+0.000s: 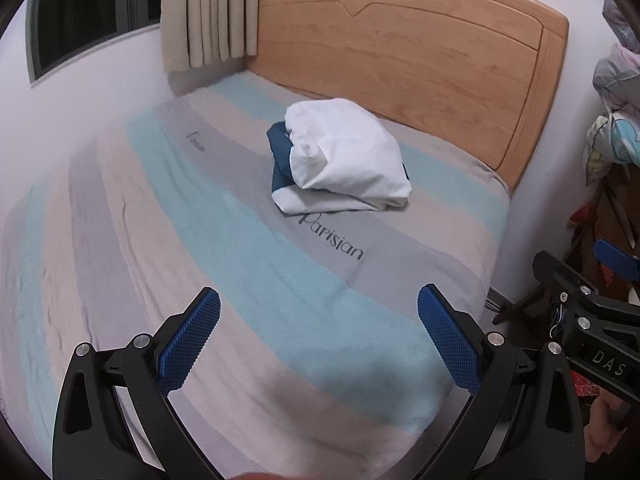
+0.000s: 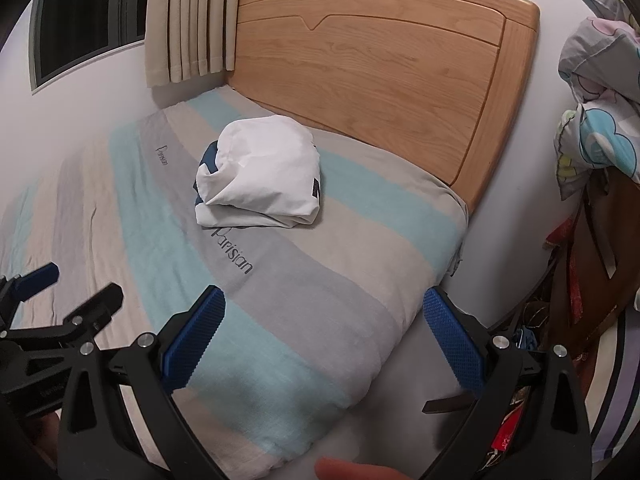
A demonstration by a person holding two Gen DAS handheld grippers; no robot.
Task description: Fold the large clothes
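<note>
A white and dark-blue garment (image 1: 340,156) lies folded in a compact bundle on the striped bed sheet (image 1: 248,248), near the wooden headboard; it also shows in the right wrist view (image 2: 260,172). My left gripper (image 1: 318,340) is open and empty, held above the near part of the bed, well short of the bundle. My right gripper (image 2: 324,340) is open and empty over the bed's near right edge. The right gripper shows at the right of the left wrist view (image 1: 580,304), and the left gripper at the left of the right wrist view (image 2: 60,300).
The wooden headboard (image 1: 400,48) stands behind the bundle. A white wall with a dark window (image 1: 80,20) and beige curtain (image 1: 212,12) runs along the left. Patterned bedding (image 2: 600,100) and clutter stand to the right of the bed.
</note>
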